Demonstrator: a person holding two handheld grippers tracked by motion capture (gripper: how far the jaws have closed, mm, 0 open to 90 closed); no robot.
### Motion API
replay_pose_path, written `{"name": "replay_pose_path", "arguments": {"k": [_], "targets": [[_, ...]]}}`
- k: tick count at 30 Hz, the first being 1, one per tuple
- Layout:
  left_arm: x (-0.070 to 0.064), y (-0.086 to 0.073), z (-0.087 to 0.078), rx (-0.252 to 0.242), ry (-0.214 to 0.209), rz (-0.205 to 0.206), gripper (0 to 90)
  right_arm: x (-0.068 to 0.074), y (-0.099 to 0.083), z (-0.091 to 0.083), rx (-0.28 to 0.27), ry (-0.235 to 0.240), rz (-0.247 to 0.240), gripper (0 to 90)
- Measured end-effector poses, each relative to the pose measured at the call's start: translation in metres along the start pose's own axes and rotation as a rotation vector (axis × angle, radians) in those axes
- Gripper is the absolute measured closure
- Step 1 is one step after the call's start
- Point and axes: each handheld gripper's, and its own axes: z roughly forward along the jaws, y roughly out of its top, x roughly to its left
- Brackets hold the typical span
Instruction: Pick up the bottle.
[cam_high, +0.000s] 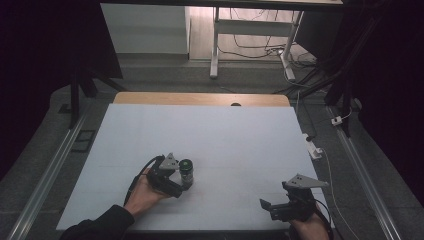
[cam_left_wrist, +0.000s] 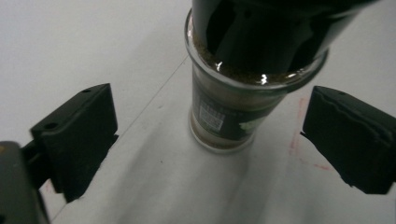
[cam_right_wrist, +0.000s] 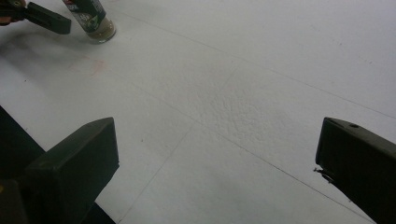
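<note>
We see a flat white-topped table bearing one upright glass spice jar with a black cap.

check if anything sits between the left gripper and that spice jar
Nothing visible does. The left gripper is open with a jaw on each side of the spice jar, which stands upright on the white table. Only bare table shows in the gaps.
</note>
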Motion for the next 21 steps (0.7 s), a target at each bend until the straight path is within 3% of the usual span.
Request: {"name": "replay_pose_path", "arguments": {"k": [6,7,9,14,15,21], "targets": [[0.0002,-0.0013,0.0034,-0.019,-0.027,0.023,20.3,0.0001,-0.0001,0.0000,0.000,0.001,-0.002,0.0],[0.0004,-0.0017,0.0035,-0.022,-0.035,0.025,27.7,0.0002,-0.0001,-0.0001,-0.001,0.001,-0.003,0.0],[0.0008,-0.0025,0.0037,-0.026,-0.046,0.025,33.3,0.0003,-0.0001,-0.0001,0.000,0.001,-0.004,0.0],[0.0004,-0.0029,0.0021,-0.043,-0.057,0.039,42.3,0.0006,-0.0001,-0.0001,0.001,0.002,-0.006,0.0],[0.0003,-0.0030,0.0013,-0.048,-0.059,0.041,48.9,0.0006,-0.0001,-0.0001,0.001,0.003,-0.007,0.0],[-0.0002,-0.0025,-0.0003,-0.057,-0.068,0.053,53.4,0.0009,0.0000,0.0001,0.002,0.003,-0.011,0.0]]}}
